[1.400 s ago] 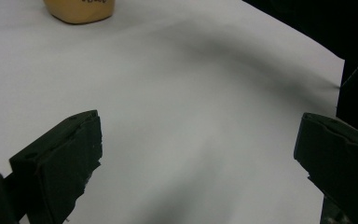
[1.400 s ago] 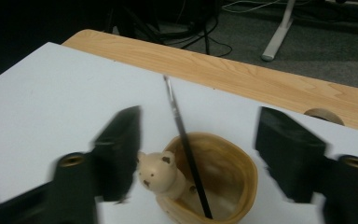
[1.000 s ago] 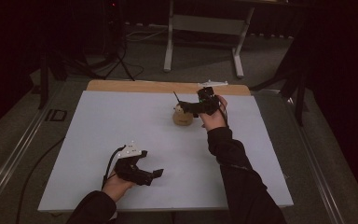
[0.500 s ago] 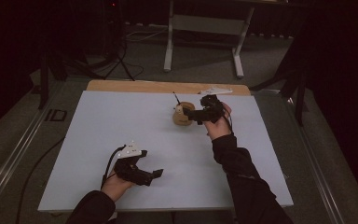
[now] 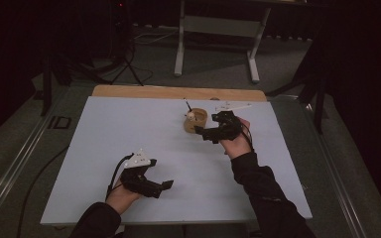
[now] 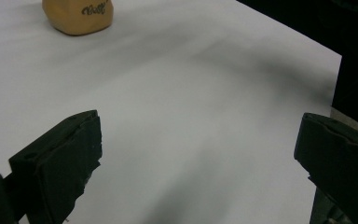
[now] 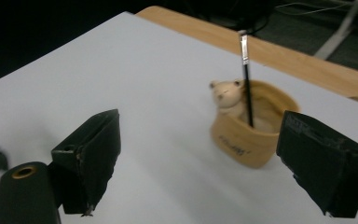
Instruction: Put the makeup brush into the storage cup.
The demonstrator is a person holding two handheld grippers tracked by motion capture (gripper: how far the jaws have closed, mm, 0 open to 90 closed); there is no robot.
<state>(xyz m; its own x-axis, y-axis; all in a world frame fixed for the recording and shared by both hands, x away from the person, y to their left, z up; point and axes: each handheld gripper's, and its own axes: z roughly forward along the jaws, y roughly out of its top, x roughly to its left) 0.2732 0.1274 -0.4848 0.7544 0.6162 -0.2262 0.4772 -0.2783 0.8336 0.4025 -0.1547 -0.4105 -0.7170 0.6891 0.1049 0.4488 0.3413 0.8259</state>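
Note:
A small tan fabric cup (image 5: 196, 120) (image 7: 251, 130) with a bear figure on its rim stands at the far middle of the white table (image 5: 129, 134). A thin black pen (image 7: 246, 70) stands upright inside it. My right gripper (image 5: 202, 132) (image 7: 205, 163) hovers just right of the cup, open, with nothing between its jaws. My left gripper (image 5: 167, 185) (image 6: 196, 158) rests near the front edge, open and empty. In the left gripper view the cup (image 6: 78, 15) lies far ahead.
A wooden strip (image 5: 178, 92) runs along the table's far edge. Small white pieces (image 5: 230, 105) lie at the far right behind the cup. Beyond the table stand a metal frame (image 5: 216, 29) and a dark tripod (image 5: 124, 54) on the floor.
My right gripper has drawn back toward the near side and lowered, away from the cup's top. The left gripper has not moved.

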